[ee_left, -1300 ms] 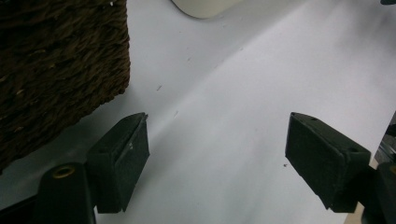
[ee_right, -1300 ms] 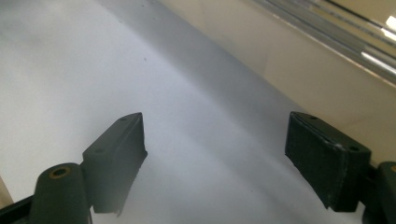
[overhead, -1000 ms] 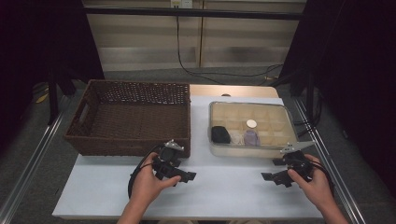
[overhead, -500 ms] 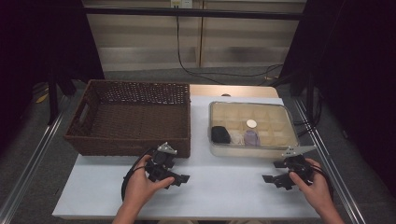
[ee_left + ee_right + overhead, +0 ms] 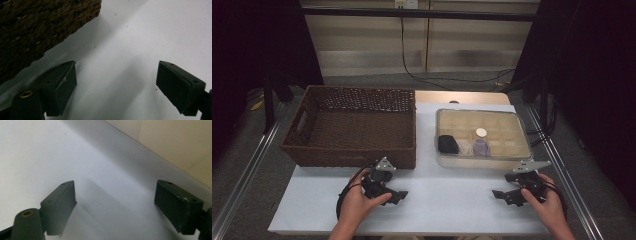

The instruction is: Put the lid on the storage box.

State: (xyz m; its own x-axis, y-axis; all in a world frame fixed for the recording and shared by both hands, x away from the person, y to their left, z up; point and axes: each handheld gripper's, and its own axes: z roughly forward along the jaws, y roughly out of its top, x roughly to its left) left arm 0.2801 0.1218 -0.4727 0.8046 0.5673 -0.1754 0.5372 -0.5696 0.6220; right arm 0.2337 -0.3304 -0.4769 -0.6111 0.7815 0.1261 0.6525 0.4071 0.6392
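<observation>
In the high view my left gripper [image 5: 399, 196] lies low over the white table [image 5: 452, 205], just in front of the brown wicker basket [image 5: 352, 125], held by a hand and pointing right. Its jaws have just been opening and stand wide apart with nothing between them [image 5: 116, 67]; the basket's woven wall [image 5: 37, 27] is at the upper left of the left gripper view. My right gripper [image 5: 502, 196] rests near the table's front right, pointing left, open and empty [image 5: 115, 186]. The clear compartment box [image 5: 512, 150] stands just beyond it.
The box holds a black object [image 5: 448, 144], a white round disc [image 5: 481, 132] and a small purple item [image 5: 481, 148]. Its beige wall [image 5: 175, 142] fills the upper right of the right gripper view. Bare white table lies between the two grippers. Metal rails run along both table sides.
My left hand has drawn its gripper left and closer to the front edge, slightly lower. The right hand and gripper have stayed in place.
</observation>
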